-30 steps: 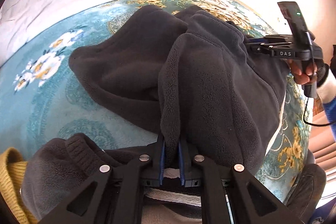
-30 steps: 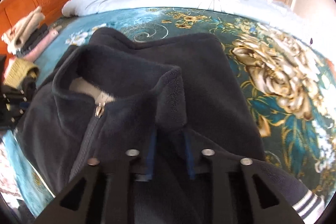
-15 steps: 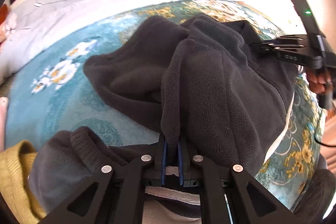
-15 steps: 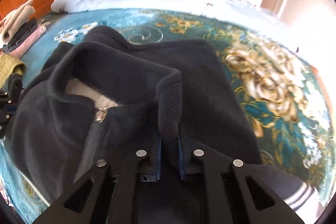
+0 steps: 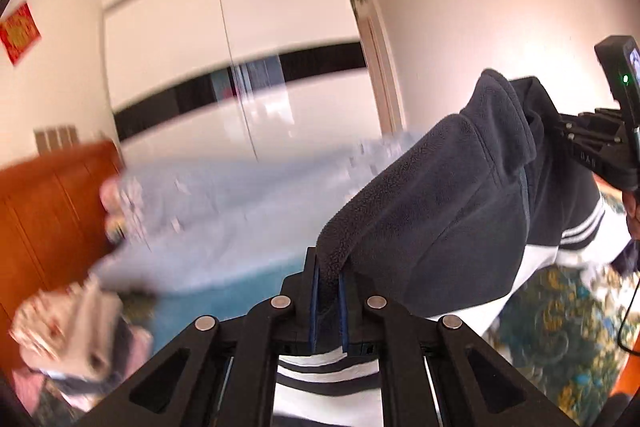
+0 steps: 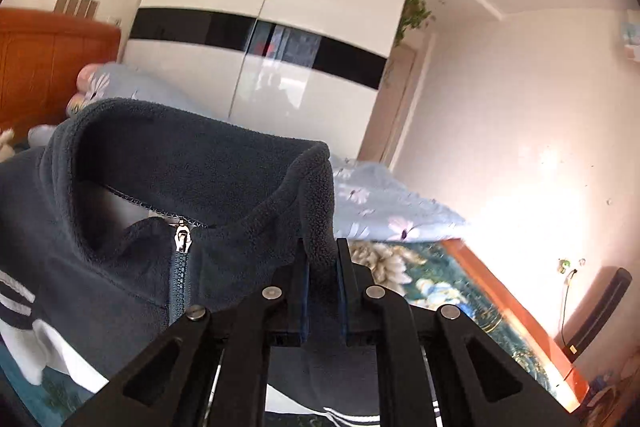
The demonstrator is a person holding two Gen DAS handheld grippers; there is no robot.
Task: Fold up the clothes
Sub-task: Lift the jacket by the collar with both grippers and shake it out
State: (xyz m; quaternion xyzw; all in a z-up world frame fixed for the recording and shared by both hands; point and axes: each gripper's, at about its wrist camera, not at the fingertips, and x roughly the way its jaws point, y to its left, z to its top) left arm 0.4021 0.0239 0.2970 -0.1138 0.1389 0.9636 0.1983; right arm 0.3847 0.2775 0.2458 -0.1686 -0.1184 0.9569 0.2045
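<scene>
**Fleece jacket up off the bed**

Bedroom: white wardrobe (image 6: 276,39) at the back, floral bedspread (image 5: 560,307) below. On the left, the left gripper (image 5: 329,291) has its fingers clamped on the dark fleece jacket (image 5: 440,227). The jacket hangs stretched across above the bed. On the right, the right gripper (image 6: 323,291) pinches the collar edge, zipper (image 6: 182,239) showing beside it.

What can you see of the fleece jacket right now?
The fleece jacket is dark navy, fuzzy pile, with a stand-up collar, a half-closed front zipper, and white stripes above a white lower panel. It hangs above the floral bedspread, pinched at the shoulders by the shut left gripper and right gripper.
</scene>
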